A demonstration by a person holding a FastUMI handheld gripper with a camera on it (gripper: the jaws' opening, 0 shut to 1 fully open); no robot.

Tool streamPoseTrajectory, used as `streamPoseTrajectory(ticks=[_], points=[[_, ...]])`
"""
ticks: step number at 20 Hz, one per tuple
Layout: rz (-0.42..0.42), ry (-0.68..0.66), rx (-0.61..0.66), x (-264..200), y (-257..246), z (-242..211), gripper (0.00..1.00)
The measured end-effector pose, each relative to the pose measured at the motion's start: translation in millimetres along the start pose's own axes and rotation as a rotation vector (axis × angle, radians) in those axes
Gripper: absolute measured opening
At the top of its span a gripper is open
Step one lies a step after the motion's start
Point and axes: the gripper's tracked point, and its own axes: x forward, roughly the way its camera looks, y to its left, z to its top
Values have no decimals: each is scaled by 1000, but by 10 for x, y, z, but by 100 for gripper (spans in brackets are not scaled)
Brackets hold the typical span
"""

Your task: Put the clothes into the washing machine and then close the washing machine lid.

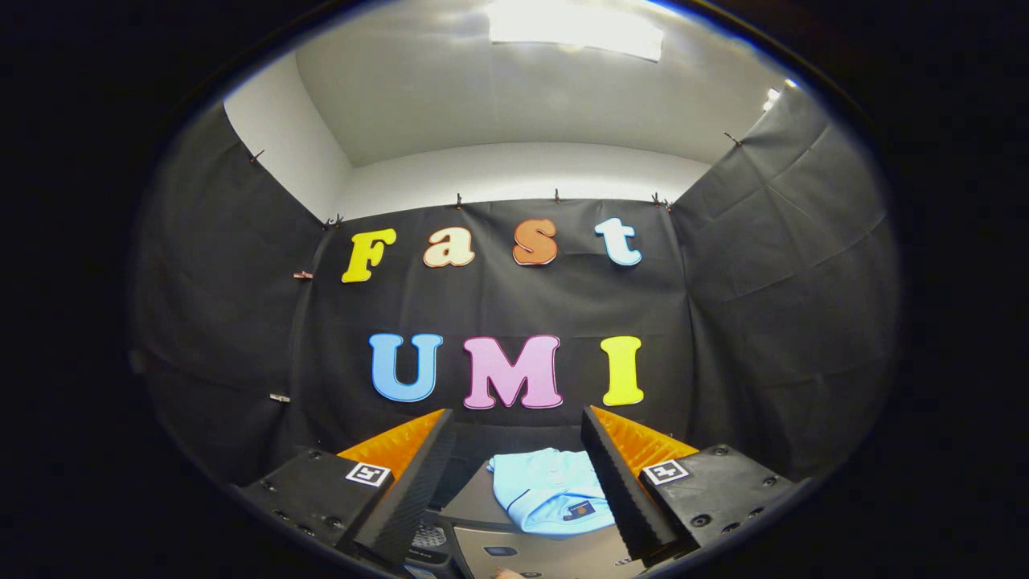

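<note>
Black cloth lines the booth on three sides, pinned along its upper edge by small clips, with pale wall and ceiling above and a bright ceiling light overhead; observations below run from nearest to farthest.

Nearest, the gripper (518,474) stands with its two fingers spread wide apart; nothing is held between them and neither finger presses on anything; each finger body carries a small square marker tag.

Between and below the fingers lies a grey machine top (530,555) with a dark panel; whether this is the washing machine's lid or its body cannot be told from this angle; a small pale shape at the lowest point of the view is too small to identify.

Just ahead of the fingers, closer to the right-hand finger, a light blue garment (547,490) lies folded on the dark surface behind the grey top; it bears a small dark label near its front edge; the right finger overlaps its edge in the view, though contact cannot be confirmed.

Beyond the garment, the cloth wall (498,305) closes the scene.
</note>
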Motion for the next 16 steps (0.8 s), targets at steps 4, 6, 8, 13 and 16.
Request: streamPoseTrajectory(ticks=[4,6,8,13,16], points=[[0,12,2,26,-19,-61,98],[-1,16,4,44,-24,-75,98],[-4,20,4,68,-48,-94,98],[-5,29,5,160,-75,-149,98],[-14,43,-7,280,-116,-206,98]])
